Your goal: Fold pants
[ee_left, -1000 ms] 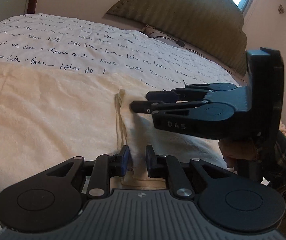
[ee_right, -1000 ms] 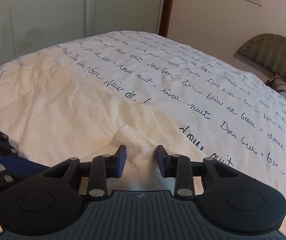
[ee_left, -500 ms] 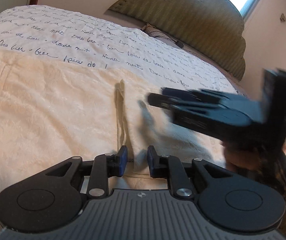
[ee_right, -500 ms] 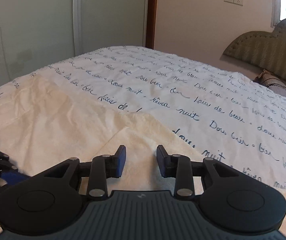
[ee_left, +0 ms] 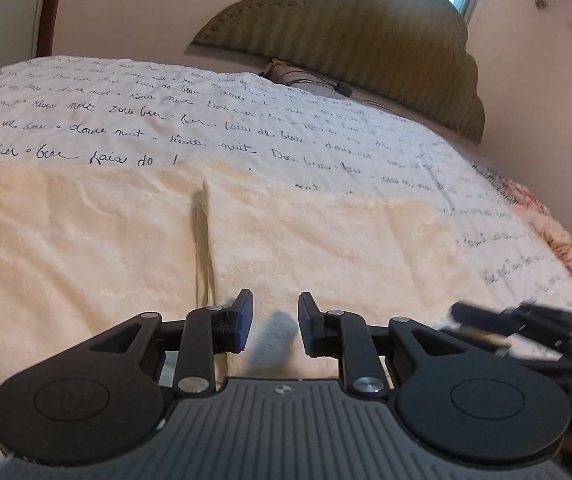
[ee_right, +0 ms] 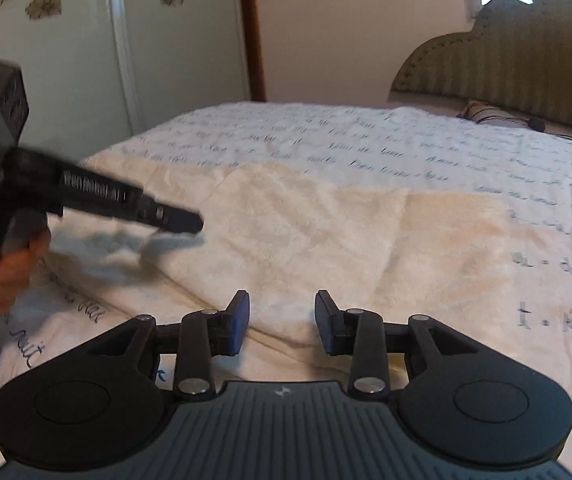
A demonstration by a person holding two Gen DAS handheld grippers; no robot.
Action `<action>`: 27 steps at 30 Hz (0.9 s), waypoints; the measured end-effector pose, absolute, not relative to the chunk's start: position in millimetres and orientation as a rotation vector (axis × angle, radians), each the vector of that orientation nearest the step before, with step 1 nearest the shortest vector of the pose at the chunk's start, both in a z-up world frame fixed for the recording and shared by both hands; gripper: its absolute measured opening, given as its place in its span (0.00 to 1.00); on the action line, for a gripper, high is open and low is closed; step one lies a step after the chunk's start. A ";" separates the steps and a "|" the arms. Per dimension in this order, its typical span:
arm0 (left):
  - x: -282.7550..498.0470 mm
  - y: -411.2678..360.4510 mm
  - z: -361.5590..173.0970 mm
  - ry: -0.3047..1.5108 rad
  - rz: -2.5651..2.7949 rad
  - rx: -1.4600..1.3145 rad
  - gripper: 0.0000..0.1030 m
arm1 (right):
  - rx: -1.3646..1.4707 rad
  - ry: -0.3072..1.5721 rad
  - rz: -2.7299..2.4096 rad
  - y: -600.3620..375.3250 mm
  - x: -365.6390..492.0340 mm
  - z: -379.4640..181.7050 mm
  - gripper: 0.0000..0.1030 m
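Cream pants (ee_left: pixel 85 248) lie flat on the bed, with one end folded over as a top layer (ee_left: pixel 326 240); its edge runs down the middle of the left wrist view. The pants also fill the middle of the right wrist view (ee_right: pixel 306 232). My left gripper (ee_left: pixel 271 326) is open and empty, just above the folded layer near its front edge. It appears blurred at the left of the right wrist view (ee_right: pixel 173 220). My right gripper (ee_right: pixel 281 320) is open and empty over the near edge of the pants. It shows blurred at the lower right of the left wrist view (ee_left: pixel 470 316).
The pants rest on a white bedspread (ee_left: pixel 165 120) printed with dark handwriting. A padded olive headboard (ee_left: pixel 366 40) and a pillow (ee_left: pixel 302 80) stand at the far end. A wardrobe with flower decals (ee_right: pixel 85 60) is beyond the bed. Patterned fabric (ee_left: pixel 558 240) lies at the right edge.
The right gripper has let go of the folded layer and pulled back toward the near edge. The left gripper has opened wider and drawn back. The folded layer now lies flat.
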State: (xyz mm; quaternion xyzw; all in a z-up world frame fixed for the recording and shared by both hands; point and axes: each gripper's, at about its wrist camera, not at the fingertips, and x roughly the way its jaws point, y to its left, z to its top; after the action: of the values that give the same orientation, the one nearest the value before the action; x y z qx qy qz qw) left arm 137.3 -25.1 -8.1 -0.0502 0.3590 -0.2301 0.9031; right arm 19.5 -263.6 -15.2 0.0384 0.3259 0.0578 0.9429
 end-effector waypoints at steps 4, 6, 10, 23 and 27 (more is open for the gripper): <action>130.2 -27.2 -13.8 0.723 -0.467 -0.051 0.30 | 0.149 0.779 0.050 -304.1 12.0 -28.3 0.49; 127.1 -24.4 -12.3 0.712 -0.463 -0.064 0.30 | 0.130 0.766 0.066 -303.9 -1.4 -33.3 0.49; 121.9 -8.3 -5.8 0.691 -0.442 -0.127 0.34 | 0.085 0.727 0.026 -297.4 -17.0 -22.8 0.49; 96.4 80.9 8.8 0.659 -0.279 -0.276 0.44 | -0.201 0.756 0.054 -242.5 2.8 -15.2 0.63; 89.7 120.5 19.6 0.657 -0.223 -0.429 0.47 | -0.228 0.617 0.167 -199.2 14.7 10.2 0.63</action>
State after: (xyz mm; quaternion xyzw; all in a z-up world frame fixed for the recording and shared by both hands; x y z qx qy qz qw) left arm 89.7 120.5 19.6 -0.2085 0.3196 -0.1084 0.9180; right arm 14.7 -199.2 10.2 -0.1116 0.3026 0.0819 0.9430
